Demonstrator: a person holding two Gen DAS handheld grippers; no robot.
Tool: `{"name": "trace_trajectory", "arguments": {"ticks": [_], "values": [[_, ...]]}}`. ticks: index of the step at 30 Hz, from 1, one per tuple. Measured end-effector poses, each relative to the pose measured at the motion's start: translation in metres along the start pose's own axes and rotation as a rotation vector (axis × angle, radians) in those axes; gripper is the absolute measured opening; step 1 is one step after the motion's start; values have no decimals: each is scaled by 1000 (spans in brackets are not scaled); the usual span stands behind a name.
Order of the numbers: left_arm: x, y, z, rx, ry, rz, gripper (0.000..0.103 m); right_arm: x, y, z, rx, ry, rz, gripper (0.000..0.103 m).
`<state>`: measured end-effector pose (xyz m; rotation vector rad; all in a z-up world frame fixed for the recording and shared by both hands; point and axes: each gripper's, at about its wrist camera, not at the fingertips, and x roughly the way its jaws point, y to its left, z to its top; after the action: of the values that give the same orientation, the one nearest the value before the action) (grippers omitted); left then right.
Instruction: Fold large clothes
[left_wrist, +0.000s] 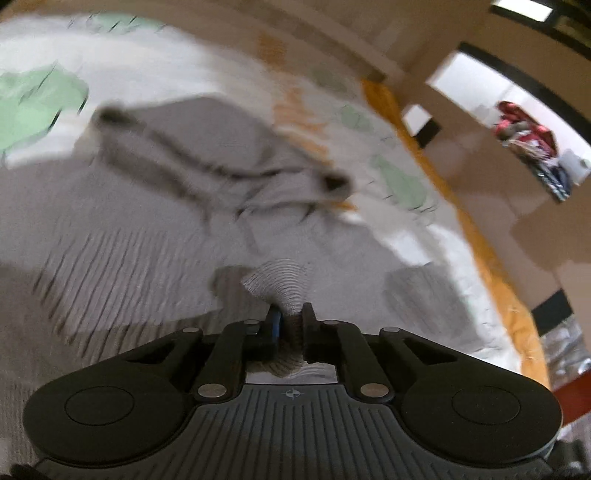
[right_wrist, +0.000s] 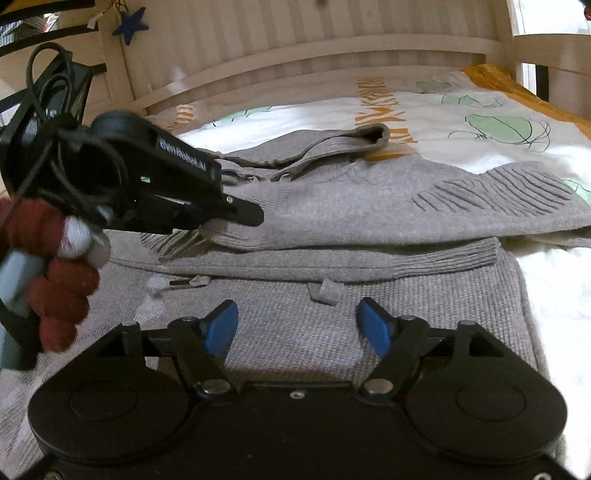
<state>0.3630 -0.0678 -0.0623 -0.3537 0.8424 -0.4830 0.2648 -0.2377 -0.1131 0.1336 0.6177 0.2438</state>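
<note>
A: Left wrist view is motion-blurred; far half of the grey sweater (left_wrist: 207, 155) is smeared, bedsheet (left_wrist: 402, 181) print barely legible.
B: left gripper (left_wrist: 290, 314)?
A: Clamped on a bunched ribbed fold of the knit. Fabric hides the pad faces.
B: right gripper (right_wrist: 297, 323)?
A: Jaws apart, nothing between the blue pads (right_wrist: 221, 326), waffle-knit panel below. Sweater lies folded over itself on the bed, ribbed cuff on top. Gloved hand (right_wrist: 55, 280) cut off at the frame edge.
</note>
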Motion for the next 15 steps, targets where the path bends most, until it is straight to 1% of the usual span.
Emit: {"name": "trace_trajectory", "arguments": {"ticks": [3, 6, 8, 10, 12, 15], "values": [[-21, -27, 22, 50, -41, -65, 10, -1, 0, 0, 3, -3, 2, 74], [-45, -58, 48, 102, -99, -138, 10, -3, -3, 2, 21, -4, 11, 74], [-59, -81, 65, 151, -129, -175, 10, -10, -4, 6, 43, -21, 1, 74], [-67, -99, 78, 184, -149, -201, 10, -19, -7, 11, 76, -57, -8, 75], [-73, -117, 91, 213, -162, -218, 10, -24, -10, 18, 111, -84, 11, 75], [-83, -137, 104, 257, -191, -235, 9, -21, -13, 36, 128, -109, 13, 75]]}}
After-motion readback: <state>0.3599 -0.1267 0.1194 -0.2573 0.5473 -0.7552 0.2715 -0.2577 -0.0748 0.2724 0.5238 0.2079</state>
